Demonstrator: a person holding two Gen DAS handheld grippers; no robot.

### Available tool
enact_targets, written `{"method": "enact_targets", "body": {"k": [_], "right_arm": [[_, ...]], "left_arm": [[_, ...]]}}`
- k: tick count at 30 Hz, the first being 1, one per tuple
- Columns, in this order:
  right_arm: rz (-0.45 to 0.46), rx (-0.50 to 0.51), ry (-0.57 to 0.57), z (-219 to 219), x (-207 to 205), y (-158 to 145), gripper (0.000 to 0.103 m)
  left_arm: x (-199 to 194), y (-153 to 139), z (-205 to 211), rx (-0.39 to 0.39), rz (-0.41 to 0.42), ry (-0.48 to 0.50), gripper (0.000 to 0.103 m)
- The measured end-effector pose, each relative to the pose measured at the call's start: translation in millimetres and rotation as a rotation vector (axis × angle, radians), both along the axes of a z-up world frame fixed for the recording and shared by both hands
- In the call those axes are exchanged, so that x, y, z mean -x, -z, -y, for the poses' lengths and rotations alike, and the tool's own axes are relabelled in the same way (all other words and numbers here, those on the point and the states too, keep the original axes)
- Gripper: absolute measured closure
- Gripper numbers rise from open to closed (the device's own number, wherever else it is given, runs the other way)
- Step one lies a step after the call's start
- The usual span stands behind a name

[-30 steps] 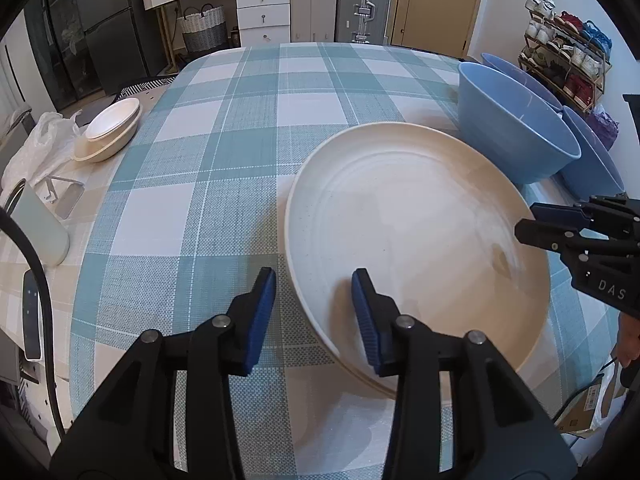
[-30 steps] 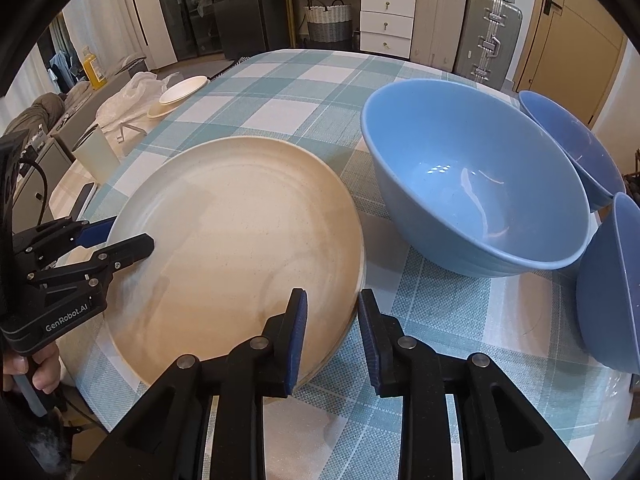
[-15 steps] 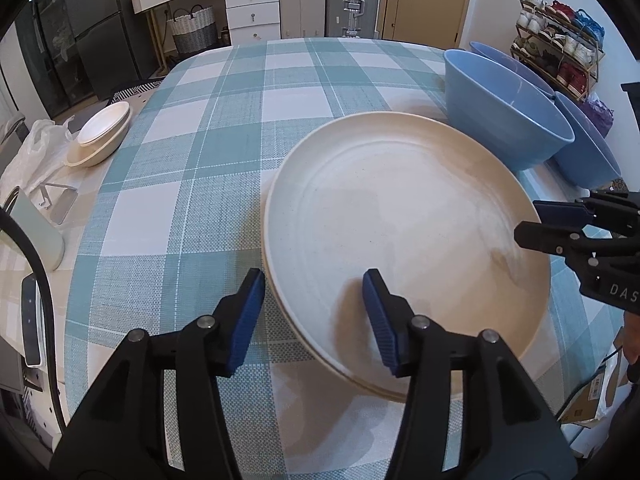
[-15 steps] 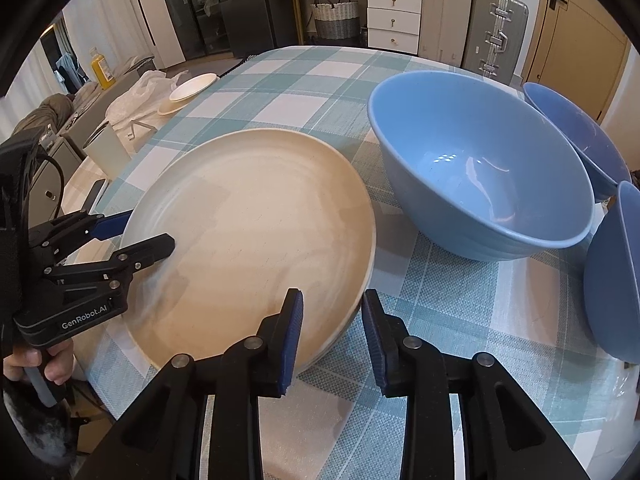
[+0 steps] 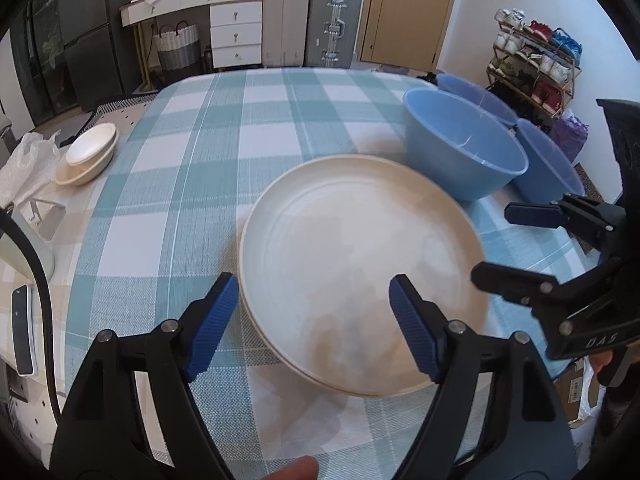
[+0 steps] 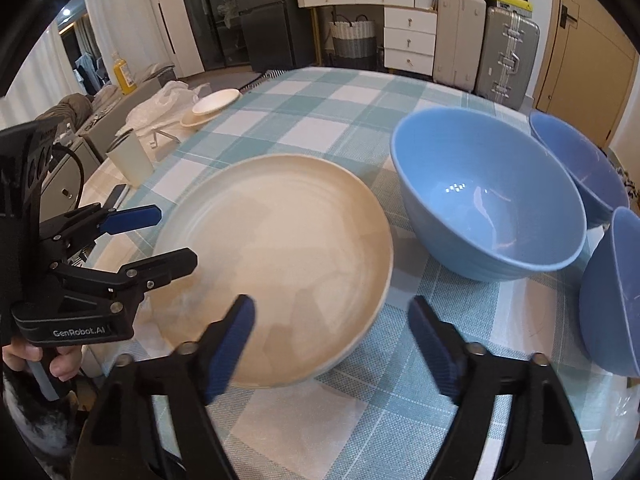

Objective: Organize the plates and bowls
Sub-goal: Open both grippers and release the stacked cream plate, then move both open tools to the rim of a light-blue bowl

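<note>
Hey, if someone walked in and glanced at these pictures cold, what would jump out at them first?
Probably the big cream plate lying flat on the teal checked tablecloth, with the left gripper and right gripper open on either side of its near rim. Next, the large blue bowl just right of the plate, with two more blue bowls behind and beside it.

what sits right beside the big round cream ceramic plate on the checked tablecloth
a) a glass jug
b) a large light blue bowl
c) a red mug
b: the large light blue bowl stands just past the cream plate on its right in the right wrist view.
</note>
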State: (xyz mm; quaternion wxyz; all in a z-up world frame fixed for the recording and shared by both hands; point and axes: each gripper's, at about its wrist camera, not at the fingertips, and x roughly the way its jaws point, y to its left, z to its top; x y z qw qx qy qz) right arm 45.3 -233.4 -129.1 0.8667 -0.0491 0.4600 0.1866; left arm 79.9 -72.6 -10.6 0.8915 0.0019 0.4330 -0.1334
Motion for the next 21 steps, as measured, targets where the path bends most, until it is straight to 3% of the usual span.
{"method": "enact_targets", "body": {"k": [3,6,7,21], "right_arm": [[0.034,0.011,-0.003,-1,7,-12,0.007],[0.077,0.007,0.003,1,13,-25,0.005],[0.085,0.002,0.007,2,14,-28,0.004],[0.166,-0.074,0.1,43,23,-78,0.001]], "left_arm": [[3,-15,0,0.02,0.026,0.001,0.023],[5,-26,0,0.024,0.042,0.002,0.015],[6,-29,1,0.022,0.047,0.003,0.002],[7,-69,5,0.054,0.115,-0.005,0.002]]}}
